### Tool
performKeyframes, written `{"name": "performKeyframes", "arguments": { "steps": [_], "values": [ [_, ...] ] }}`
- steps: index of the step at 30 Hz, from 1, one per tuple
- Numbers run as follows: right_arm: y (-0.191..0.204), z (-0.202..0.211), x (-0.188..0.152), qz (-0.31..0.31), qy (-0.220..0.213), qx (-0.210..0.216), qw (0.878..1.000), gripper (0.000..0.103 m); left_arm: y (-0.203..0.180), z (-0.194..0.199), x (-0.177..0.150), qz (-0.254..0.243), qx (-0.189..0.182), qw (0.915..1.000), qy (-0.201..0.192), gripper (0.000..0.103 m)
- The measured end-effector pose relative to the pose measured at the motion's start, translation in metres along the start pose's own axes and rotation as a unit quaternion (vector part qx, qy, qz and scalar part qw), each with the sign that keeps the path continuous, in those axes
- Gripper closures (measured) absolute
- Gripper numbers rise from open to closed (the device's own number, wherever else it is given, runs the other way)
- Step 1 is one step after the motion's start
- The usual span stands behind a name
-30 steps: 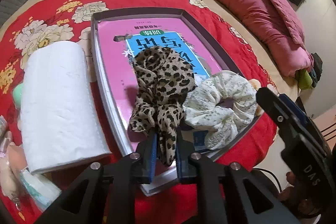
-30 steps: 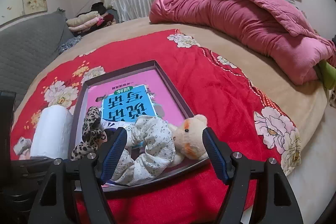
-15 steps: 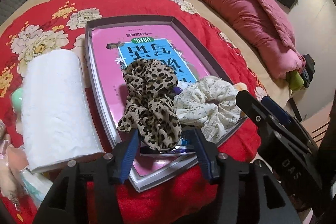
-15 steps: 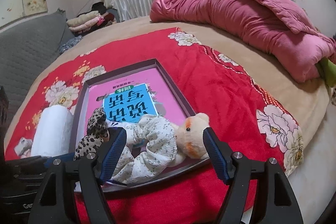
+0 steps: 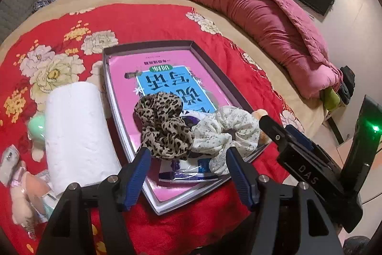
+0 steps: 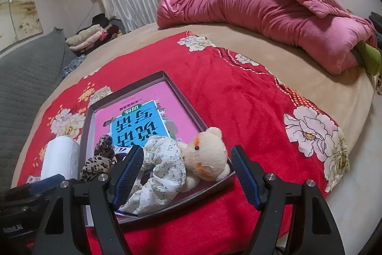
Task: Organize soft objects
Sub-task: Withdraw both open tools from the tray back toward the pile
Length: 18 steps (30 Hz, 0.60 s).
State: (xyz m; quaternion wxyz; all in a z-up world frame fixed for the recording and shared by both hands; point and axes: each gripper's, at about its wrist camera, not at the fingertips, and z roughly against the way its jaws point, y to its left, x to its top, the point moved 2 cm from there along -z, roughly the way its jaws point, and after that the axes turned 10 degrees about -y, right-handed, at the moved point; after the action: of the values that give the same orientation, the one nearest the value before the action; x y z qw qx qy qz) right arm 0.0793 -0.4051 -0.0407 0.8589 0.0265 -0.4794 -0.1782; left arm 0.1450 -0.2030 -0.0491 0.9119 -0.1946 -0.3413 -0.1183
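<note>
A leopard-print scrunchie point(image 5: 164, 126) lies in a shallow box point(image 5: 148, 46) with a pink and blue lining. It also shows in the right wrist view point(image 6: 99, 160). Beside it lie a white floral scrunchie point(image 5: 224, 130) point(image 6: 162, 171) and a small cream teddy bear point(image 6: 205, 157). My left gripper point(image 5: 188, 169) is open and empty, just in front of the leopard scrunchie. My right gripper point(image 6: 187, 171) is open and empty, its jaws standing either side of the floral scrunchie and the bear. It shows at the right of the left wrist view point(image 5: 298, 157).
A white paper roll point(image 5: 76, 133) lies left of the box on the red floral blanket point(image 5: 143, 23). A small plush toy point(image 5: 21, 195) and a green object point(image 5: 37, 128) lie at far left. A rolled pink quilt point(image 6: 274, 13) lies at the back right.
My left gripper opened and let go of the leopard scrunchie, which now lies in the box, then drew back and up. My right gripper stayed open and hardly moved.
</note>
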Motion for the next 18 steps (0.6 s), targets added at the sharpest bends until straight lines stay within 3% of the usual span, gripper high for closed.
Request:
{"name": "performKeyframes", "arguments": {
  "steps": [18],
  "values": [
    [-0.002,0.0,-0.001,-0.003,-0.002,0.002,1.0,0.026,-0.006,0.031,-0.001,-0.001,0.004,0.9998,-0.018,0.038]
  ]
}}
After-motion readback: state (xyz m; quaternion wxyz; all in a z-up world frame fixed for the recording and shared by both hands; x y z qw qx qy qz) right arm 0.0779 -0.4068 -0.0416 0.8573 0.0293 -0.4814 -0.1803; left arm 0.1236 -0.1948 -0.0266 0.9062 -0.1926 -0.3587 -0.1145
